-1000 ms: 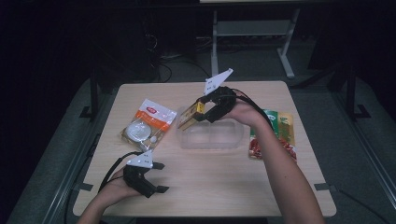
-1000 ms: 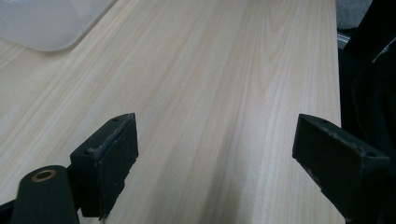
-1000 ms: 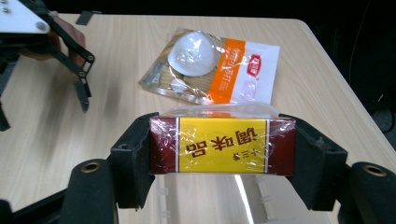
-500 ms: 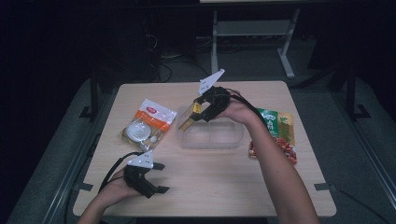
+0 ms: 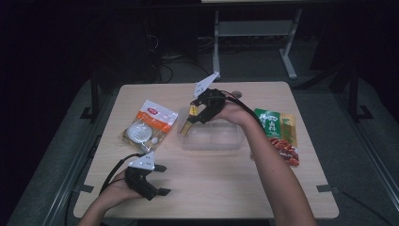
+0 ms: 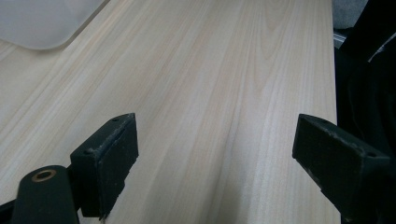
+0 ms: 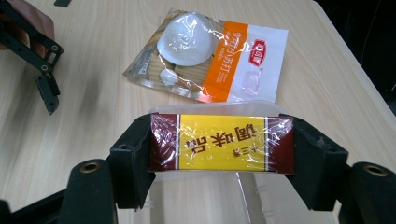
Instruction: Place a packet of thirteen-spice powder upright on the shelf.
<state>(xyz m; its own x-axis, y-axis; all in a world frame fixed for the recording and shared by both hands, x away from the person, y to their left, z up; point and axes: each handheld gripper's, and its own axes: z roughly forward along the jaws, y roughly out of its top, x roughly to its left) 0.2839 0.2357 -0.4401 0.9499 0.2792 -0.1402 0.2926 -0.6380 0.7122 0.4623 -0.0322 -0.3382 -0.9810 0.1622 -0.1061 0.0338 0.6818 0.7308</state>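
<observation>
My right gripper (image 5: 189, 123) (image 7: 223, 143) is shut on a yellow and dark-red packet (image 7: 223, 142) (image 5: 190, 117), gripping it by its two short ends. It holds the packet just above the left end of a clear plastic box (image 5: 214, 138) (image 7: 219, 186) at the table's middle. My left gripper (image 5: 161, 180) (image 6: 215, 158) rests low at the table's front left. Its jaws stand wide apart over bare wood, nothing between them.
An orange and white snack bag (image 5: 149, 125) (image 7: 212, 56) lies left of the box. A green packet (image 5: 275, 126) and a red one (image 5: 286, 149) lie at the right. The wooden table (image 5: 226, 188) has bare room at the front.
My right gripper has carried the packet leftward and down, from above the box's back edge to its left end. The left gripper has stayed in place.
</observation>
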